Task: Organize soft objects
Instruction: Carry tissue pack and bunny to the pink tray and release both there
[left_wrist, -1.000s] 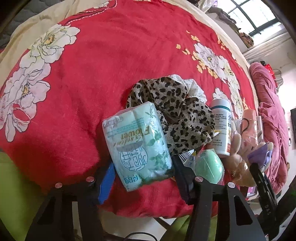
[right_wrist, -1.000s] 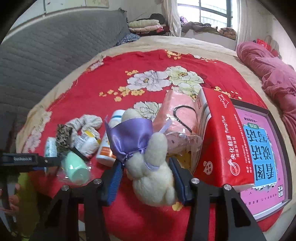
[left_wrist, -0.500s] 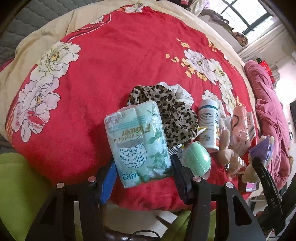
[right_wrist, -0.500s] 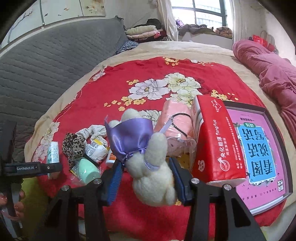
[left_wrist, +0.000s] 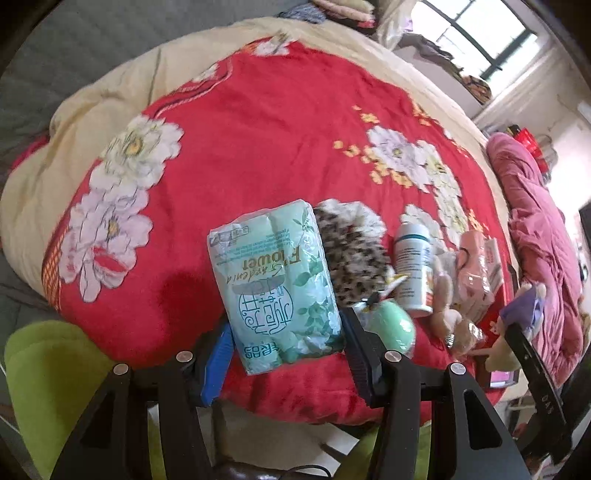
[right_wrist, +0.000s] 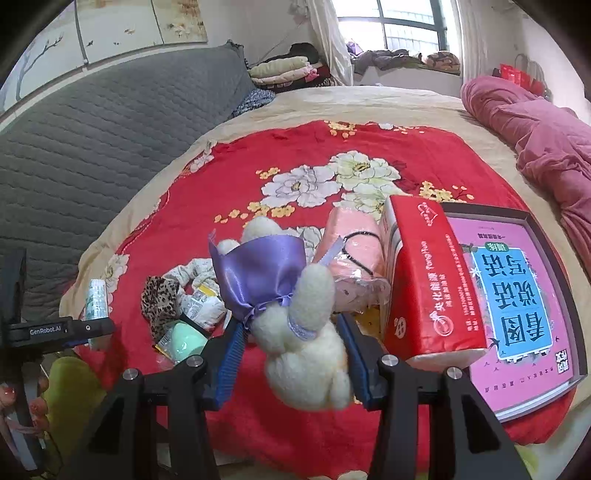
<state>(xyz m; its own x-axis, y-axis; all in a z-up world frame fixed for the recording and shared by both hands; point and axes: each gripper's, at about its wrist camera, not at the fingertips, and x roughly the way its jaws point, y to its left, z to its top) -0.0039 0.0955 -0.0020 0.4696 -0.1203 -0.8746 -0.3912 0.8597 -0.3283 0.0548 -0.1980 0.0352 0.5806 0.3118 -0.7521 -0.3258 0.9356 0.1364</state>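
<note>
A mint-green tissue pack (left_wrist: 273, 280) stands between the fingers of my left gripper (left_wrist: 286, 328), which is shut on its lower sides and holds it above the red floral blanket (left_wrist: 258, 129). My right gripper (right_wrist: 290, 326) is shut on a cream plush toy (right_wrist: 303, 354) with a purple satin bow (right_wrist: 258, 273), also held off the blanket. Behind the pack lie a leopard-print scrunchie (left_wrist: 351, 258), a mint egg-shaped sponge (left_wrist: 391, 325) and a white bottle (left_wrist: 413, 273).
To the right of the plush, a pink wrapped pack (right_wrist: 354, 262) leans against a red tissue box (right_wrist: 428, 273), with a pink-and-blue book (right_wrist: 517, 306) beyond them. A grey quilted headboard (right_wrist: 110, 129) stands at the left and a pink duvet (right_wrist: 546, 140) at the right.
Both grippers have risen with their loads; the blanket and the objects on it look smaller and farther away. The tissue pack and the plush stay gripped.
</note>
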